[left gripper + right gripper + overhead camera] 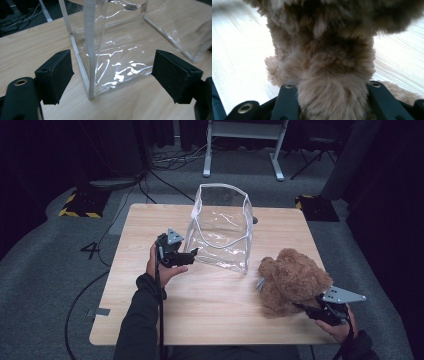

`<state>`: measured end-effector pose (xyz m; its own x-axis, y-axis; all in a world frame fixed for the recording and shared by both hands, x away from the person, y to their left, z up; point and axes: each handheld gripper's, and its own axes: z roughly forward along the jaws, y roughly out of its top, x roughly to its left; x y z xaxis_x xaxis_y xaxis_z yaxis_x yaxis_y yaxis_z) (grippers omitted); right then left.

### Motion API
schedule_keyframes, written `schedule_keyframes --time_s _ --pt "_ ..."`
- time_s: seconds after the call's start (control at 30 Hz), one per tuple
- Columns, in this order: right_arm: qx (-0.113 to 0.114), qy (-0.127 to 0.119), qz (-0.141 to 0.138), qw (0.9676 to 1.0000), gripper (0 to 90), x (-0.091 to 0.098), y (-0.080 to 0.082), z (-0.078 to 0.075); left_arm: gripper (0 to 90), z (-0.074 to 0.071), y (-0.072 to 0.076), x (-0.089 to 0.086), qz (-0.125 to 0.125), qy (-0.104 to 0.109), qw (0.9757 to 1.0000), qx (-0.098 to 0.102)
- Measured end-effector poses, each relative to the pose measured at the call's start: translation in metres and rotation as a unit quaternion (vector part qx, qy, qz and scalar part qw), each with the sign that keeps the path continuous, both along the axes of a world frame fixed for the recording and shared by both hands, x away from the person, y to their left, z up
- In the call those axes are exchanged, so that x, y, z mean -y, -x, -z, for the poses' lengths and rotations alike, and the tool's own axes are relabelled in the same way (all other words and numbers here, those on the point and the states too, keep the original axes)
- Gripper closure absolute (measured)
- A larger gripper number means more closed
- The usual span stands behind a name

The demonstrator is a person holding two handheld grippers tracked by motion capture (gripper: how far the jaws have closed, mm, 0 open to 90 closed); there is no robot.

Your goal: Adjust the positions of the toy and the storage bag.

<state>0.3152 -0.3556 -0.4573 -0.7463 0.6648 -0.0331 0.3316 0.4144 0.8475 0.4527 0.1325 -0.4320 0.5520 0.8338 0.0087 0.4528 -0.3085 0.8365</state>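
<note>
1. The right gripper point(306, 307) was at the near right corner of the table point(215, 315), its jaws clenched on a limb of the brown teddy bear point(292, 280); in the right gripper view the fur point(332, 95) bulged between the two black jaws, which pressed on it from both sides.
2. The bear lay on the table's right side, just beside that gripper and touching it, well apart from the bag.
3. The left gripper point(192, 254) was held above the table's left half, its jaws released and wide apart, with nothing between the pads.
4. In the left gripper view its jaws framed the near left corner of the clear plastic bag point(117, 57), whose white edge strip point(90, 50) ran upright between them but farther off, untouched.
5. The bag point(222, 227) stood upright and open at the top near the table's middle, towards the far edge, just right of the left gripper.
6. Beyond the table, cables point(170, 162) lay on the grey floor by a white frame point(245, 145).
</note>
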Motion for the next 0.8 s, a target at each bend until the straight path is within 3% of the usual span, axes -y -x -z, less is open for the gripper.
schedule_keyframes --time_s 0.1,0.23,0.3,0.37,0.43,0.5,0.6,0.7,0.8 --pt "0.000 -0.001 0.004 1.0000 62.5 0.002 0.000 0.000 26.9 0.007 -0.011 0.010 0.002 -0.031 0.9994 -0.017" --pt "-0.002 -0.006 0.004 1.0000 62.3 0.003 0.000 0.001 32.6 0.015 -0.022 0.018 -0.006 -0.031 0.9991 -0.028" --pt "-0.001 -0.005 0.003 1.0000 62.3 0.003 0.001 0.001 32.7 0.018 -0.025 0.018 0.000 -0.015 0.9994 -0.031" --pt "0.000 -0.005 0.002 1.0000 62.2 0.003 0.001 0.001 41.6 0.020 -0.028 0.018 -0.001 -0.028 0.9992 -0.030" --pt "-0.001 -0.006 0.001 1.0000 62.2 0.003 0.001 0.002 56.8 0.021 -0.029 0.018 -0.015 -0.048 0.9984 -0.025" --pt "-0.002 -0.007 0.001 1.0000 62.0 0.003 0.001 0.002 72.0 0.021 -0.030 0.014 -0.019 -0.042 0.9987 -0.020" --pt "-0.001 -0.007 0.000 1.0000 61.9 0.003 0.001 0.002 85.2 0.021 -0.029 0.011 -0.003 -0.033 0.9992 -0.023" --pt "-0.001 -0.006 -0.001 1.0000 62.0 0.003 0.001 0.002 87.0 0.021 -0.023 0.013 0.019 -0.025 0.9992 -0.025" --pt "-0.001 -0.007 -0.002 1.0000 62.3 0.004 0.002 0.002 87.2 0.018 -0.010 0.021 0.049 -0.039 0.9978 -0.022"
